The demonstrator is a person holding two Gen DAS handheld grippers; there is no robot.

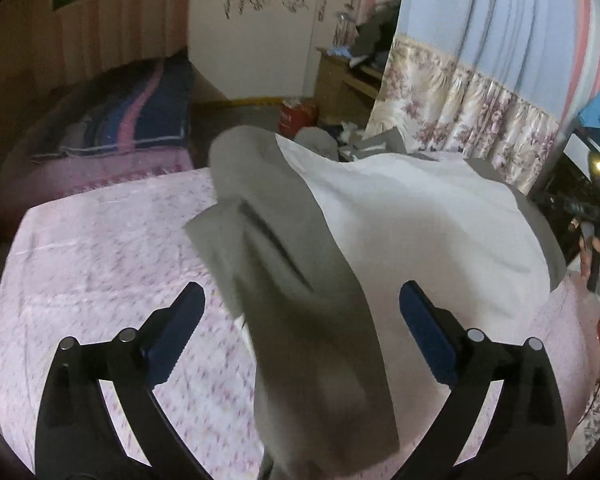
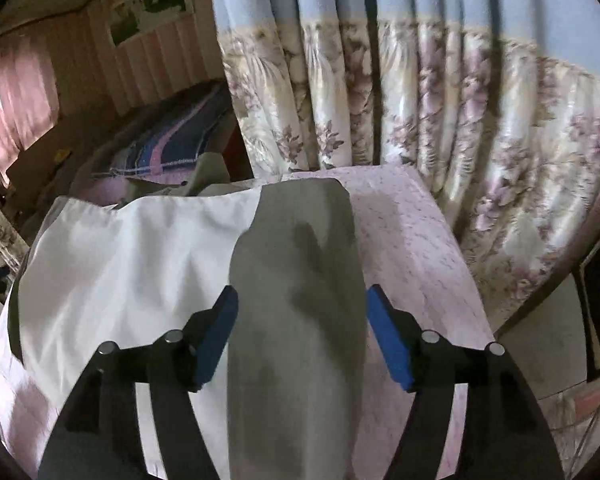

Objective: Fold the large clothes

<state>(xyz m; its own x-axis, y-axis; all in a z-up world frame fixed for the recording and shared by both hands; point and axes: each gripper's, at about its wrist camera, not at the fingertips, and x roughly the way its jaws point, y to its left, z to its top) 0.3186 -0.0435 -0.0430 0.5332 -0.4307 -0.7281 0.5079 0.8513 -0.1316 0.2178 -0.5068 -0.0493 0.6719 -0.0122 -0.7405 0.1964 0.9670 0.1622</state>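
Observation:
A large garment with a white body and grey sleeves lies on a pink patterned bed cover. In the left wrist view a grey sleeve runs between the fingers of my left gripper, whose jaws stand wide apart around it without pinching. In the right wrist view the other grey sleeve lies between the blue pads of my right gripper, also wide open. The white body spreads to the left of it on the bed cover.
A floral curtain hangs close behind the bed. A striped blue and pink quilt lies on a second bed at the far left. A cluttered wooden desk and a red bag stand beyond the bed. The right gripper's body shows at the right edge.

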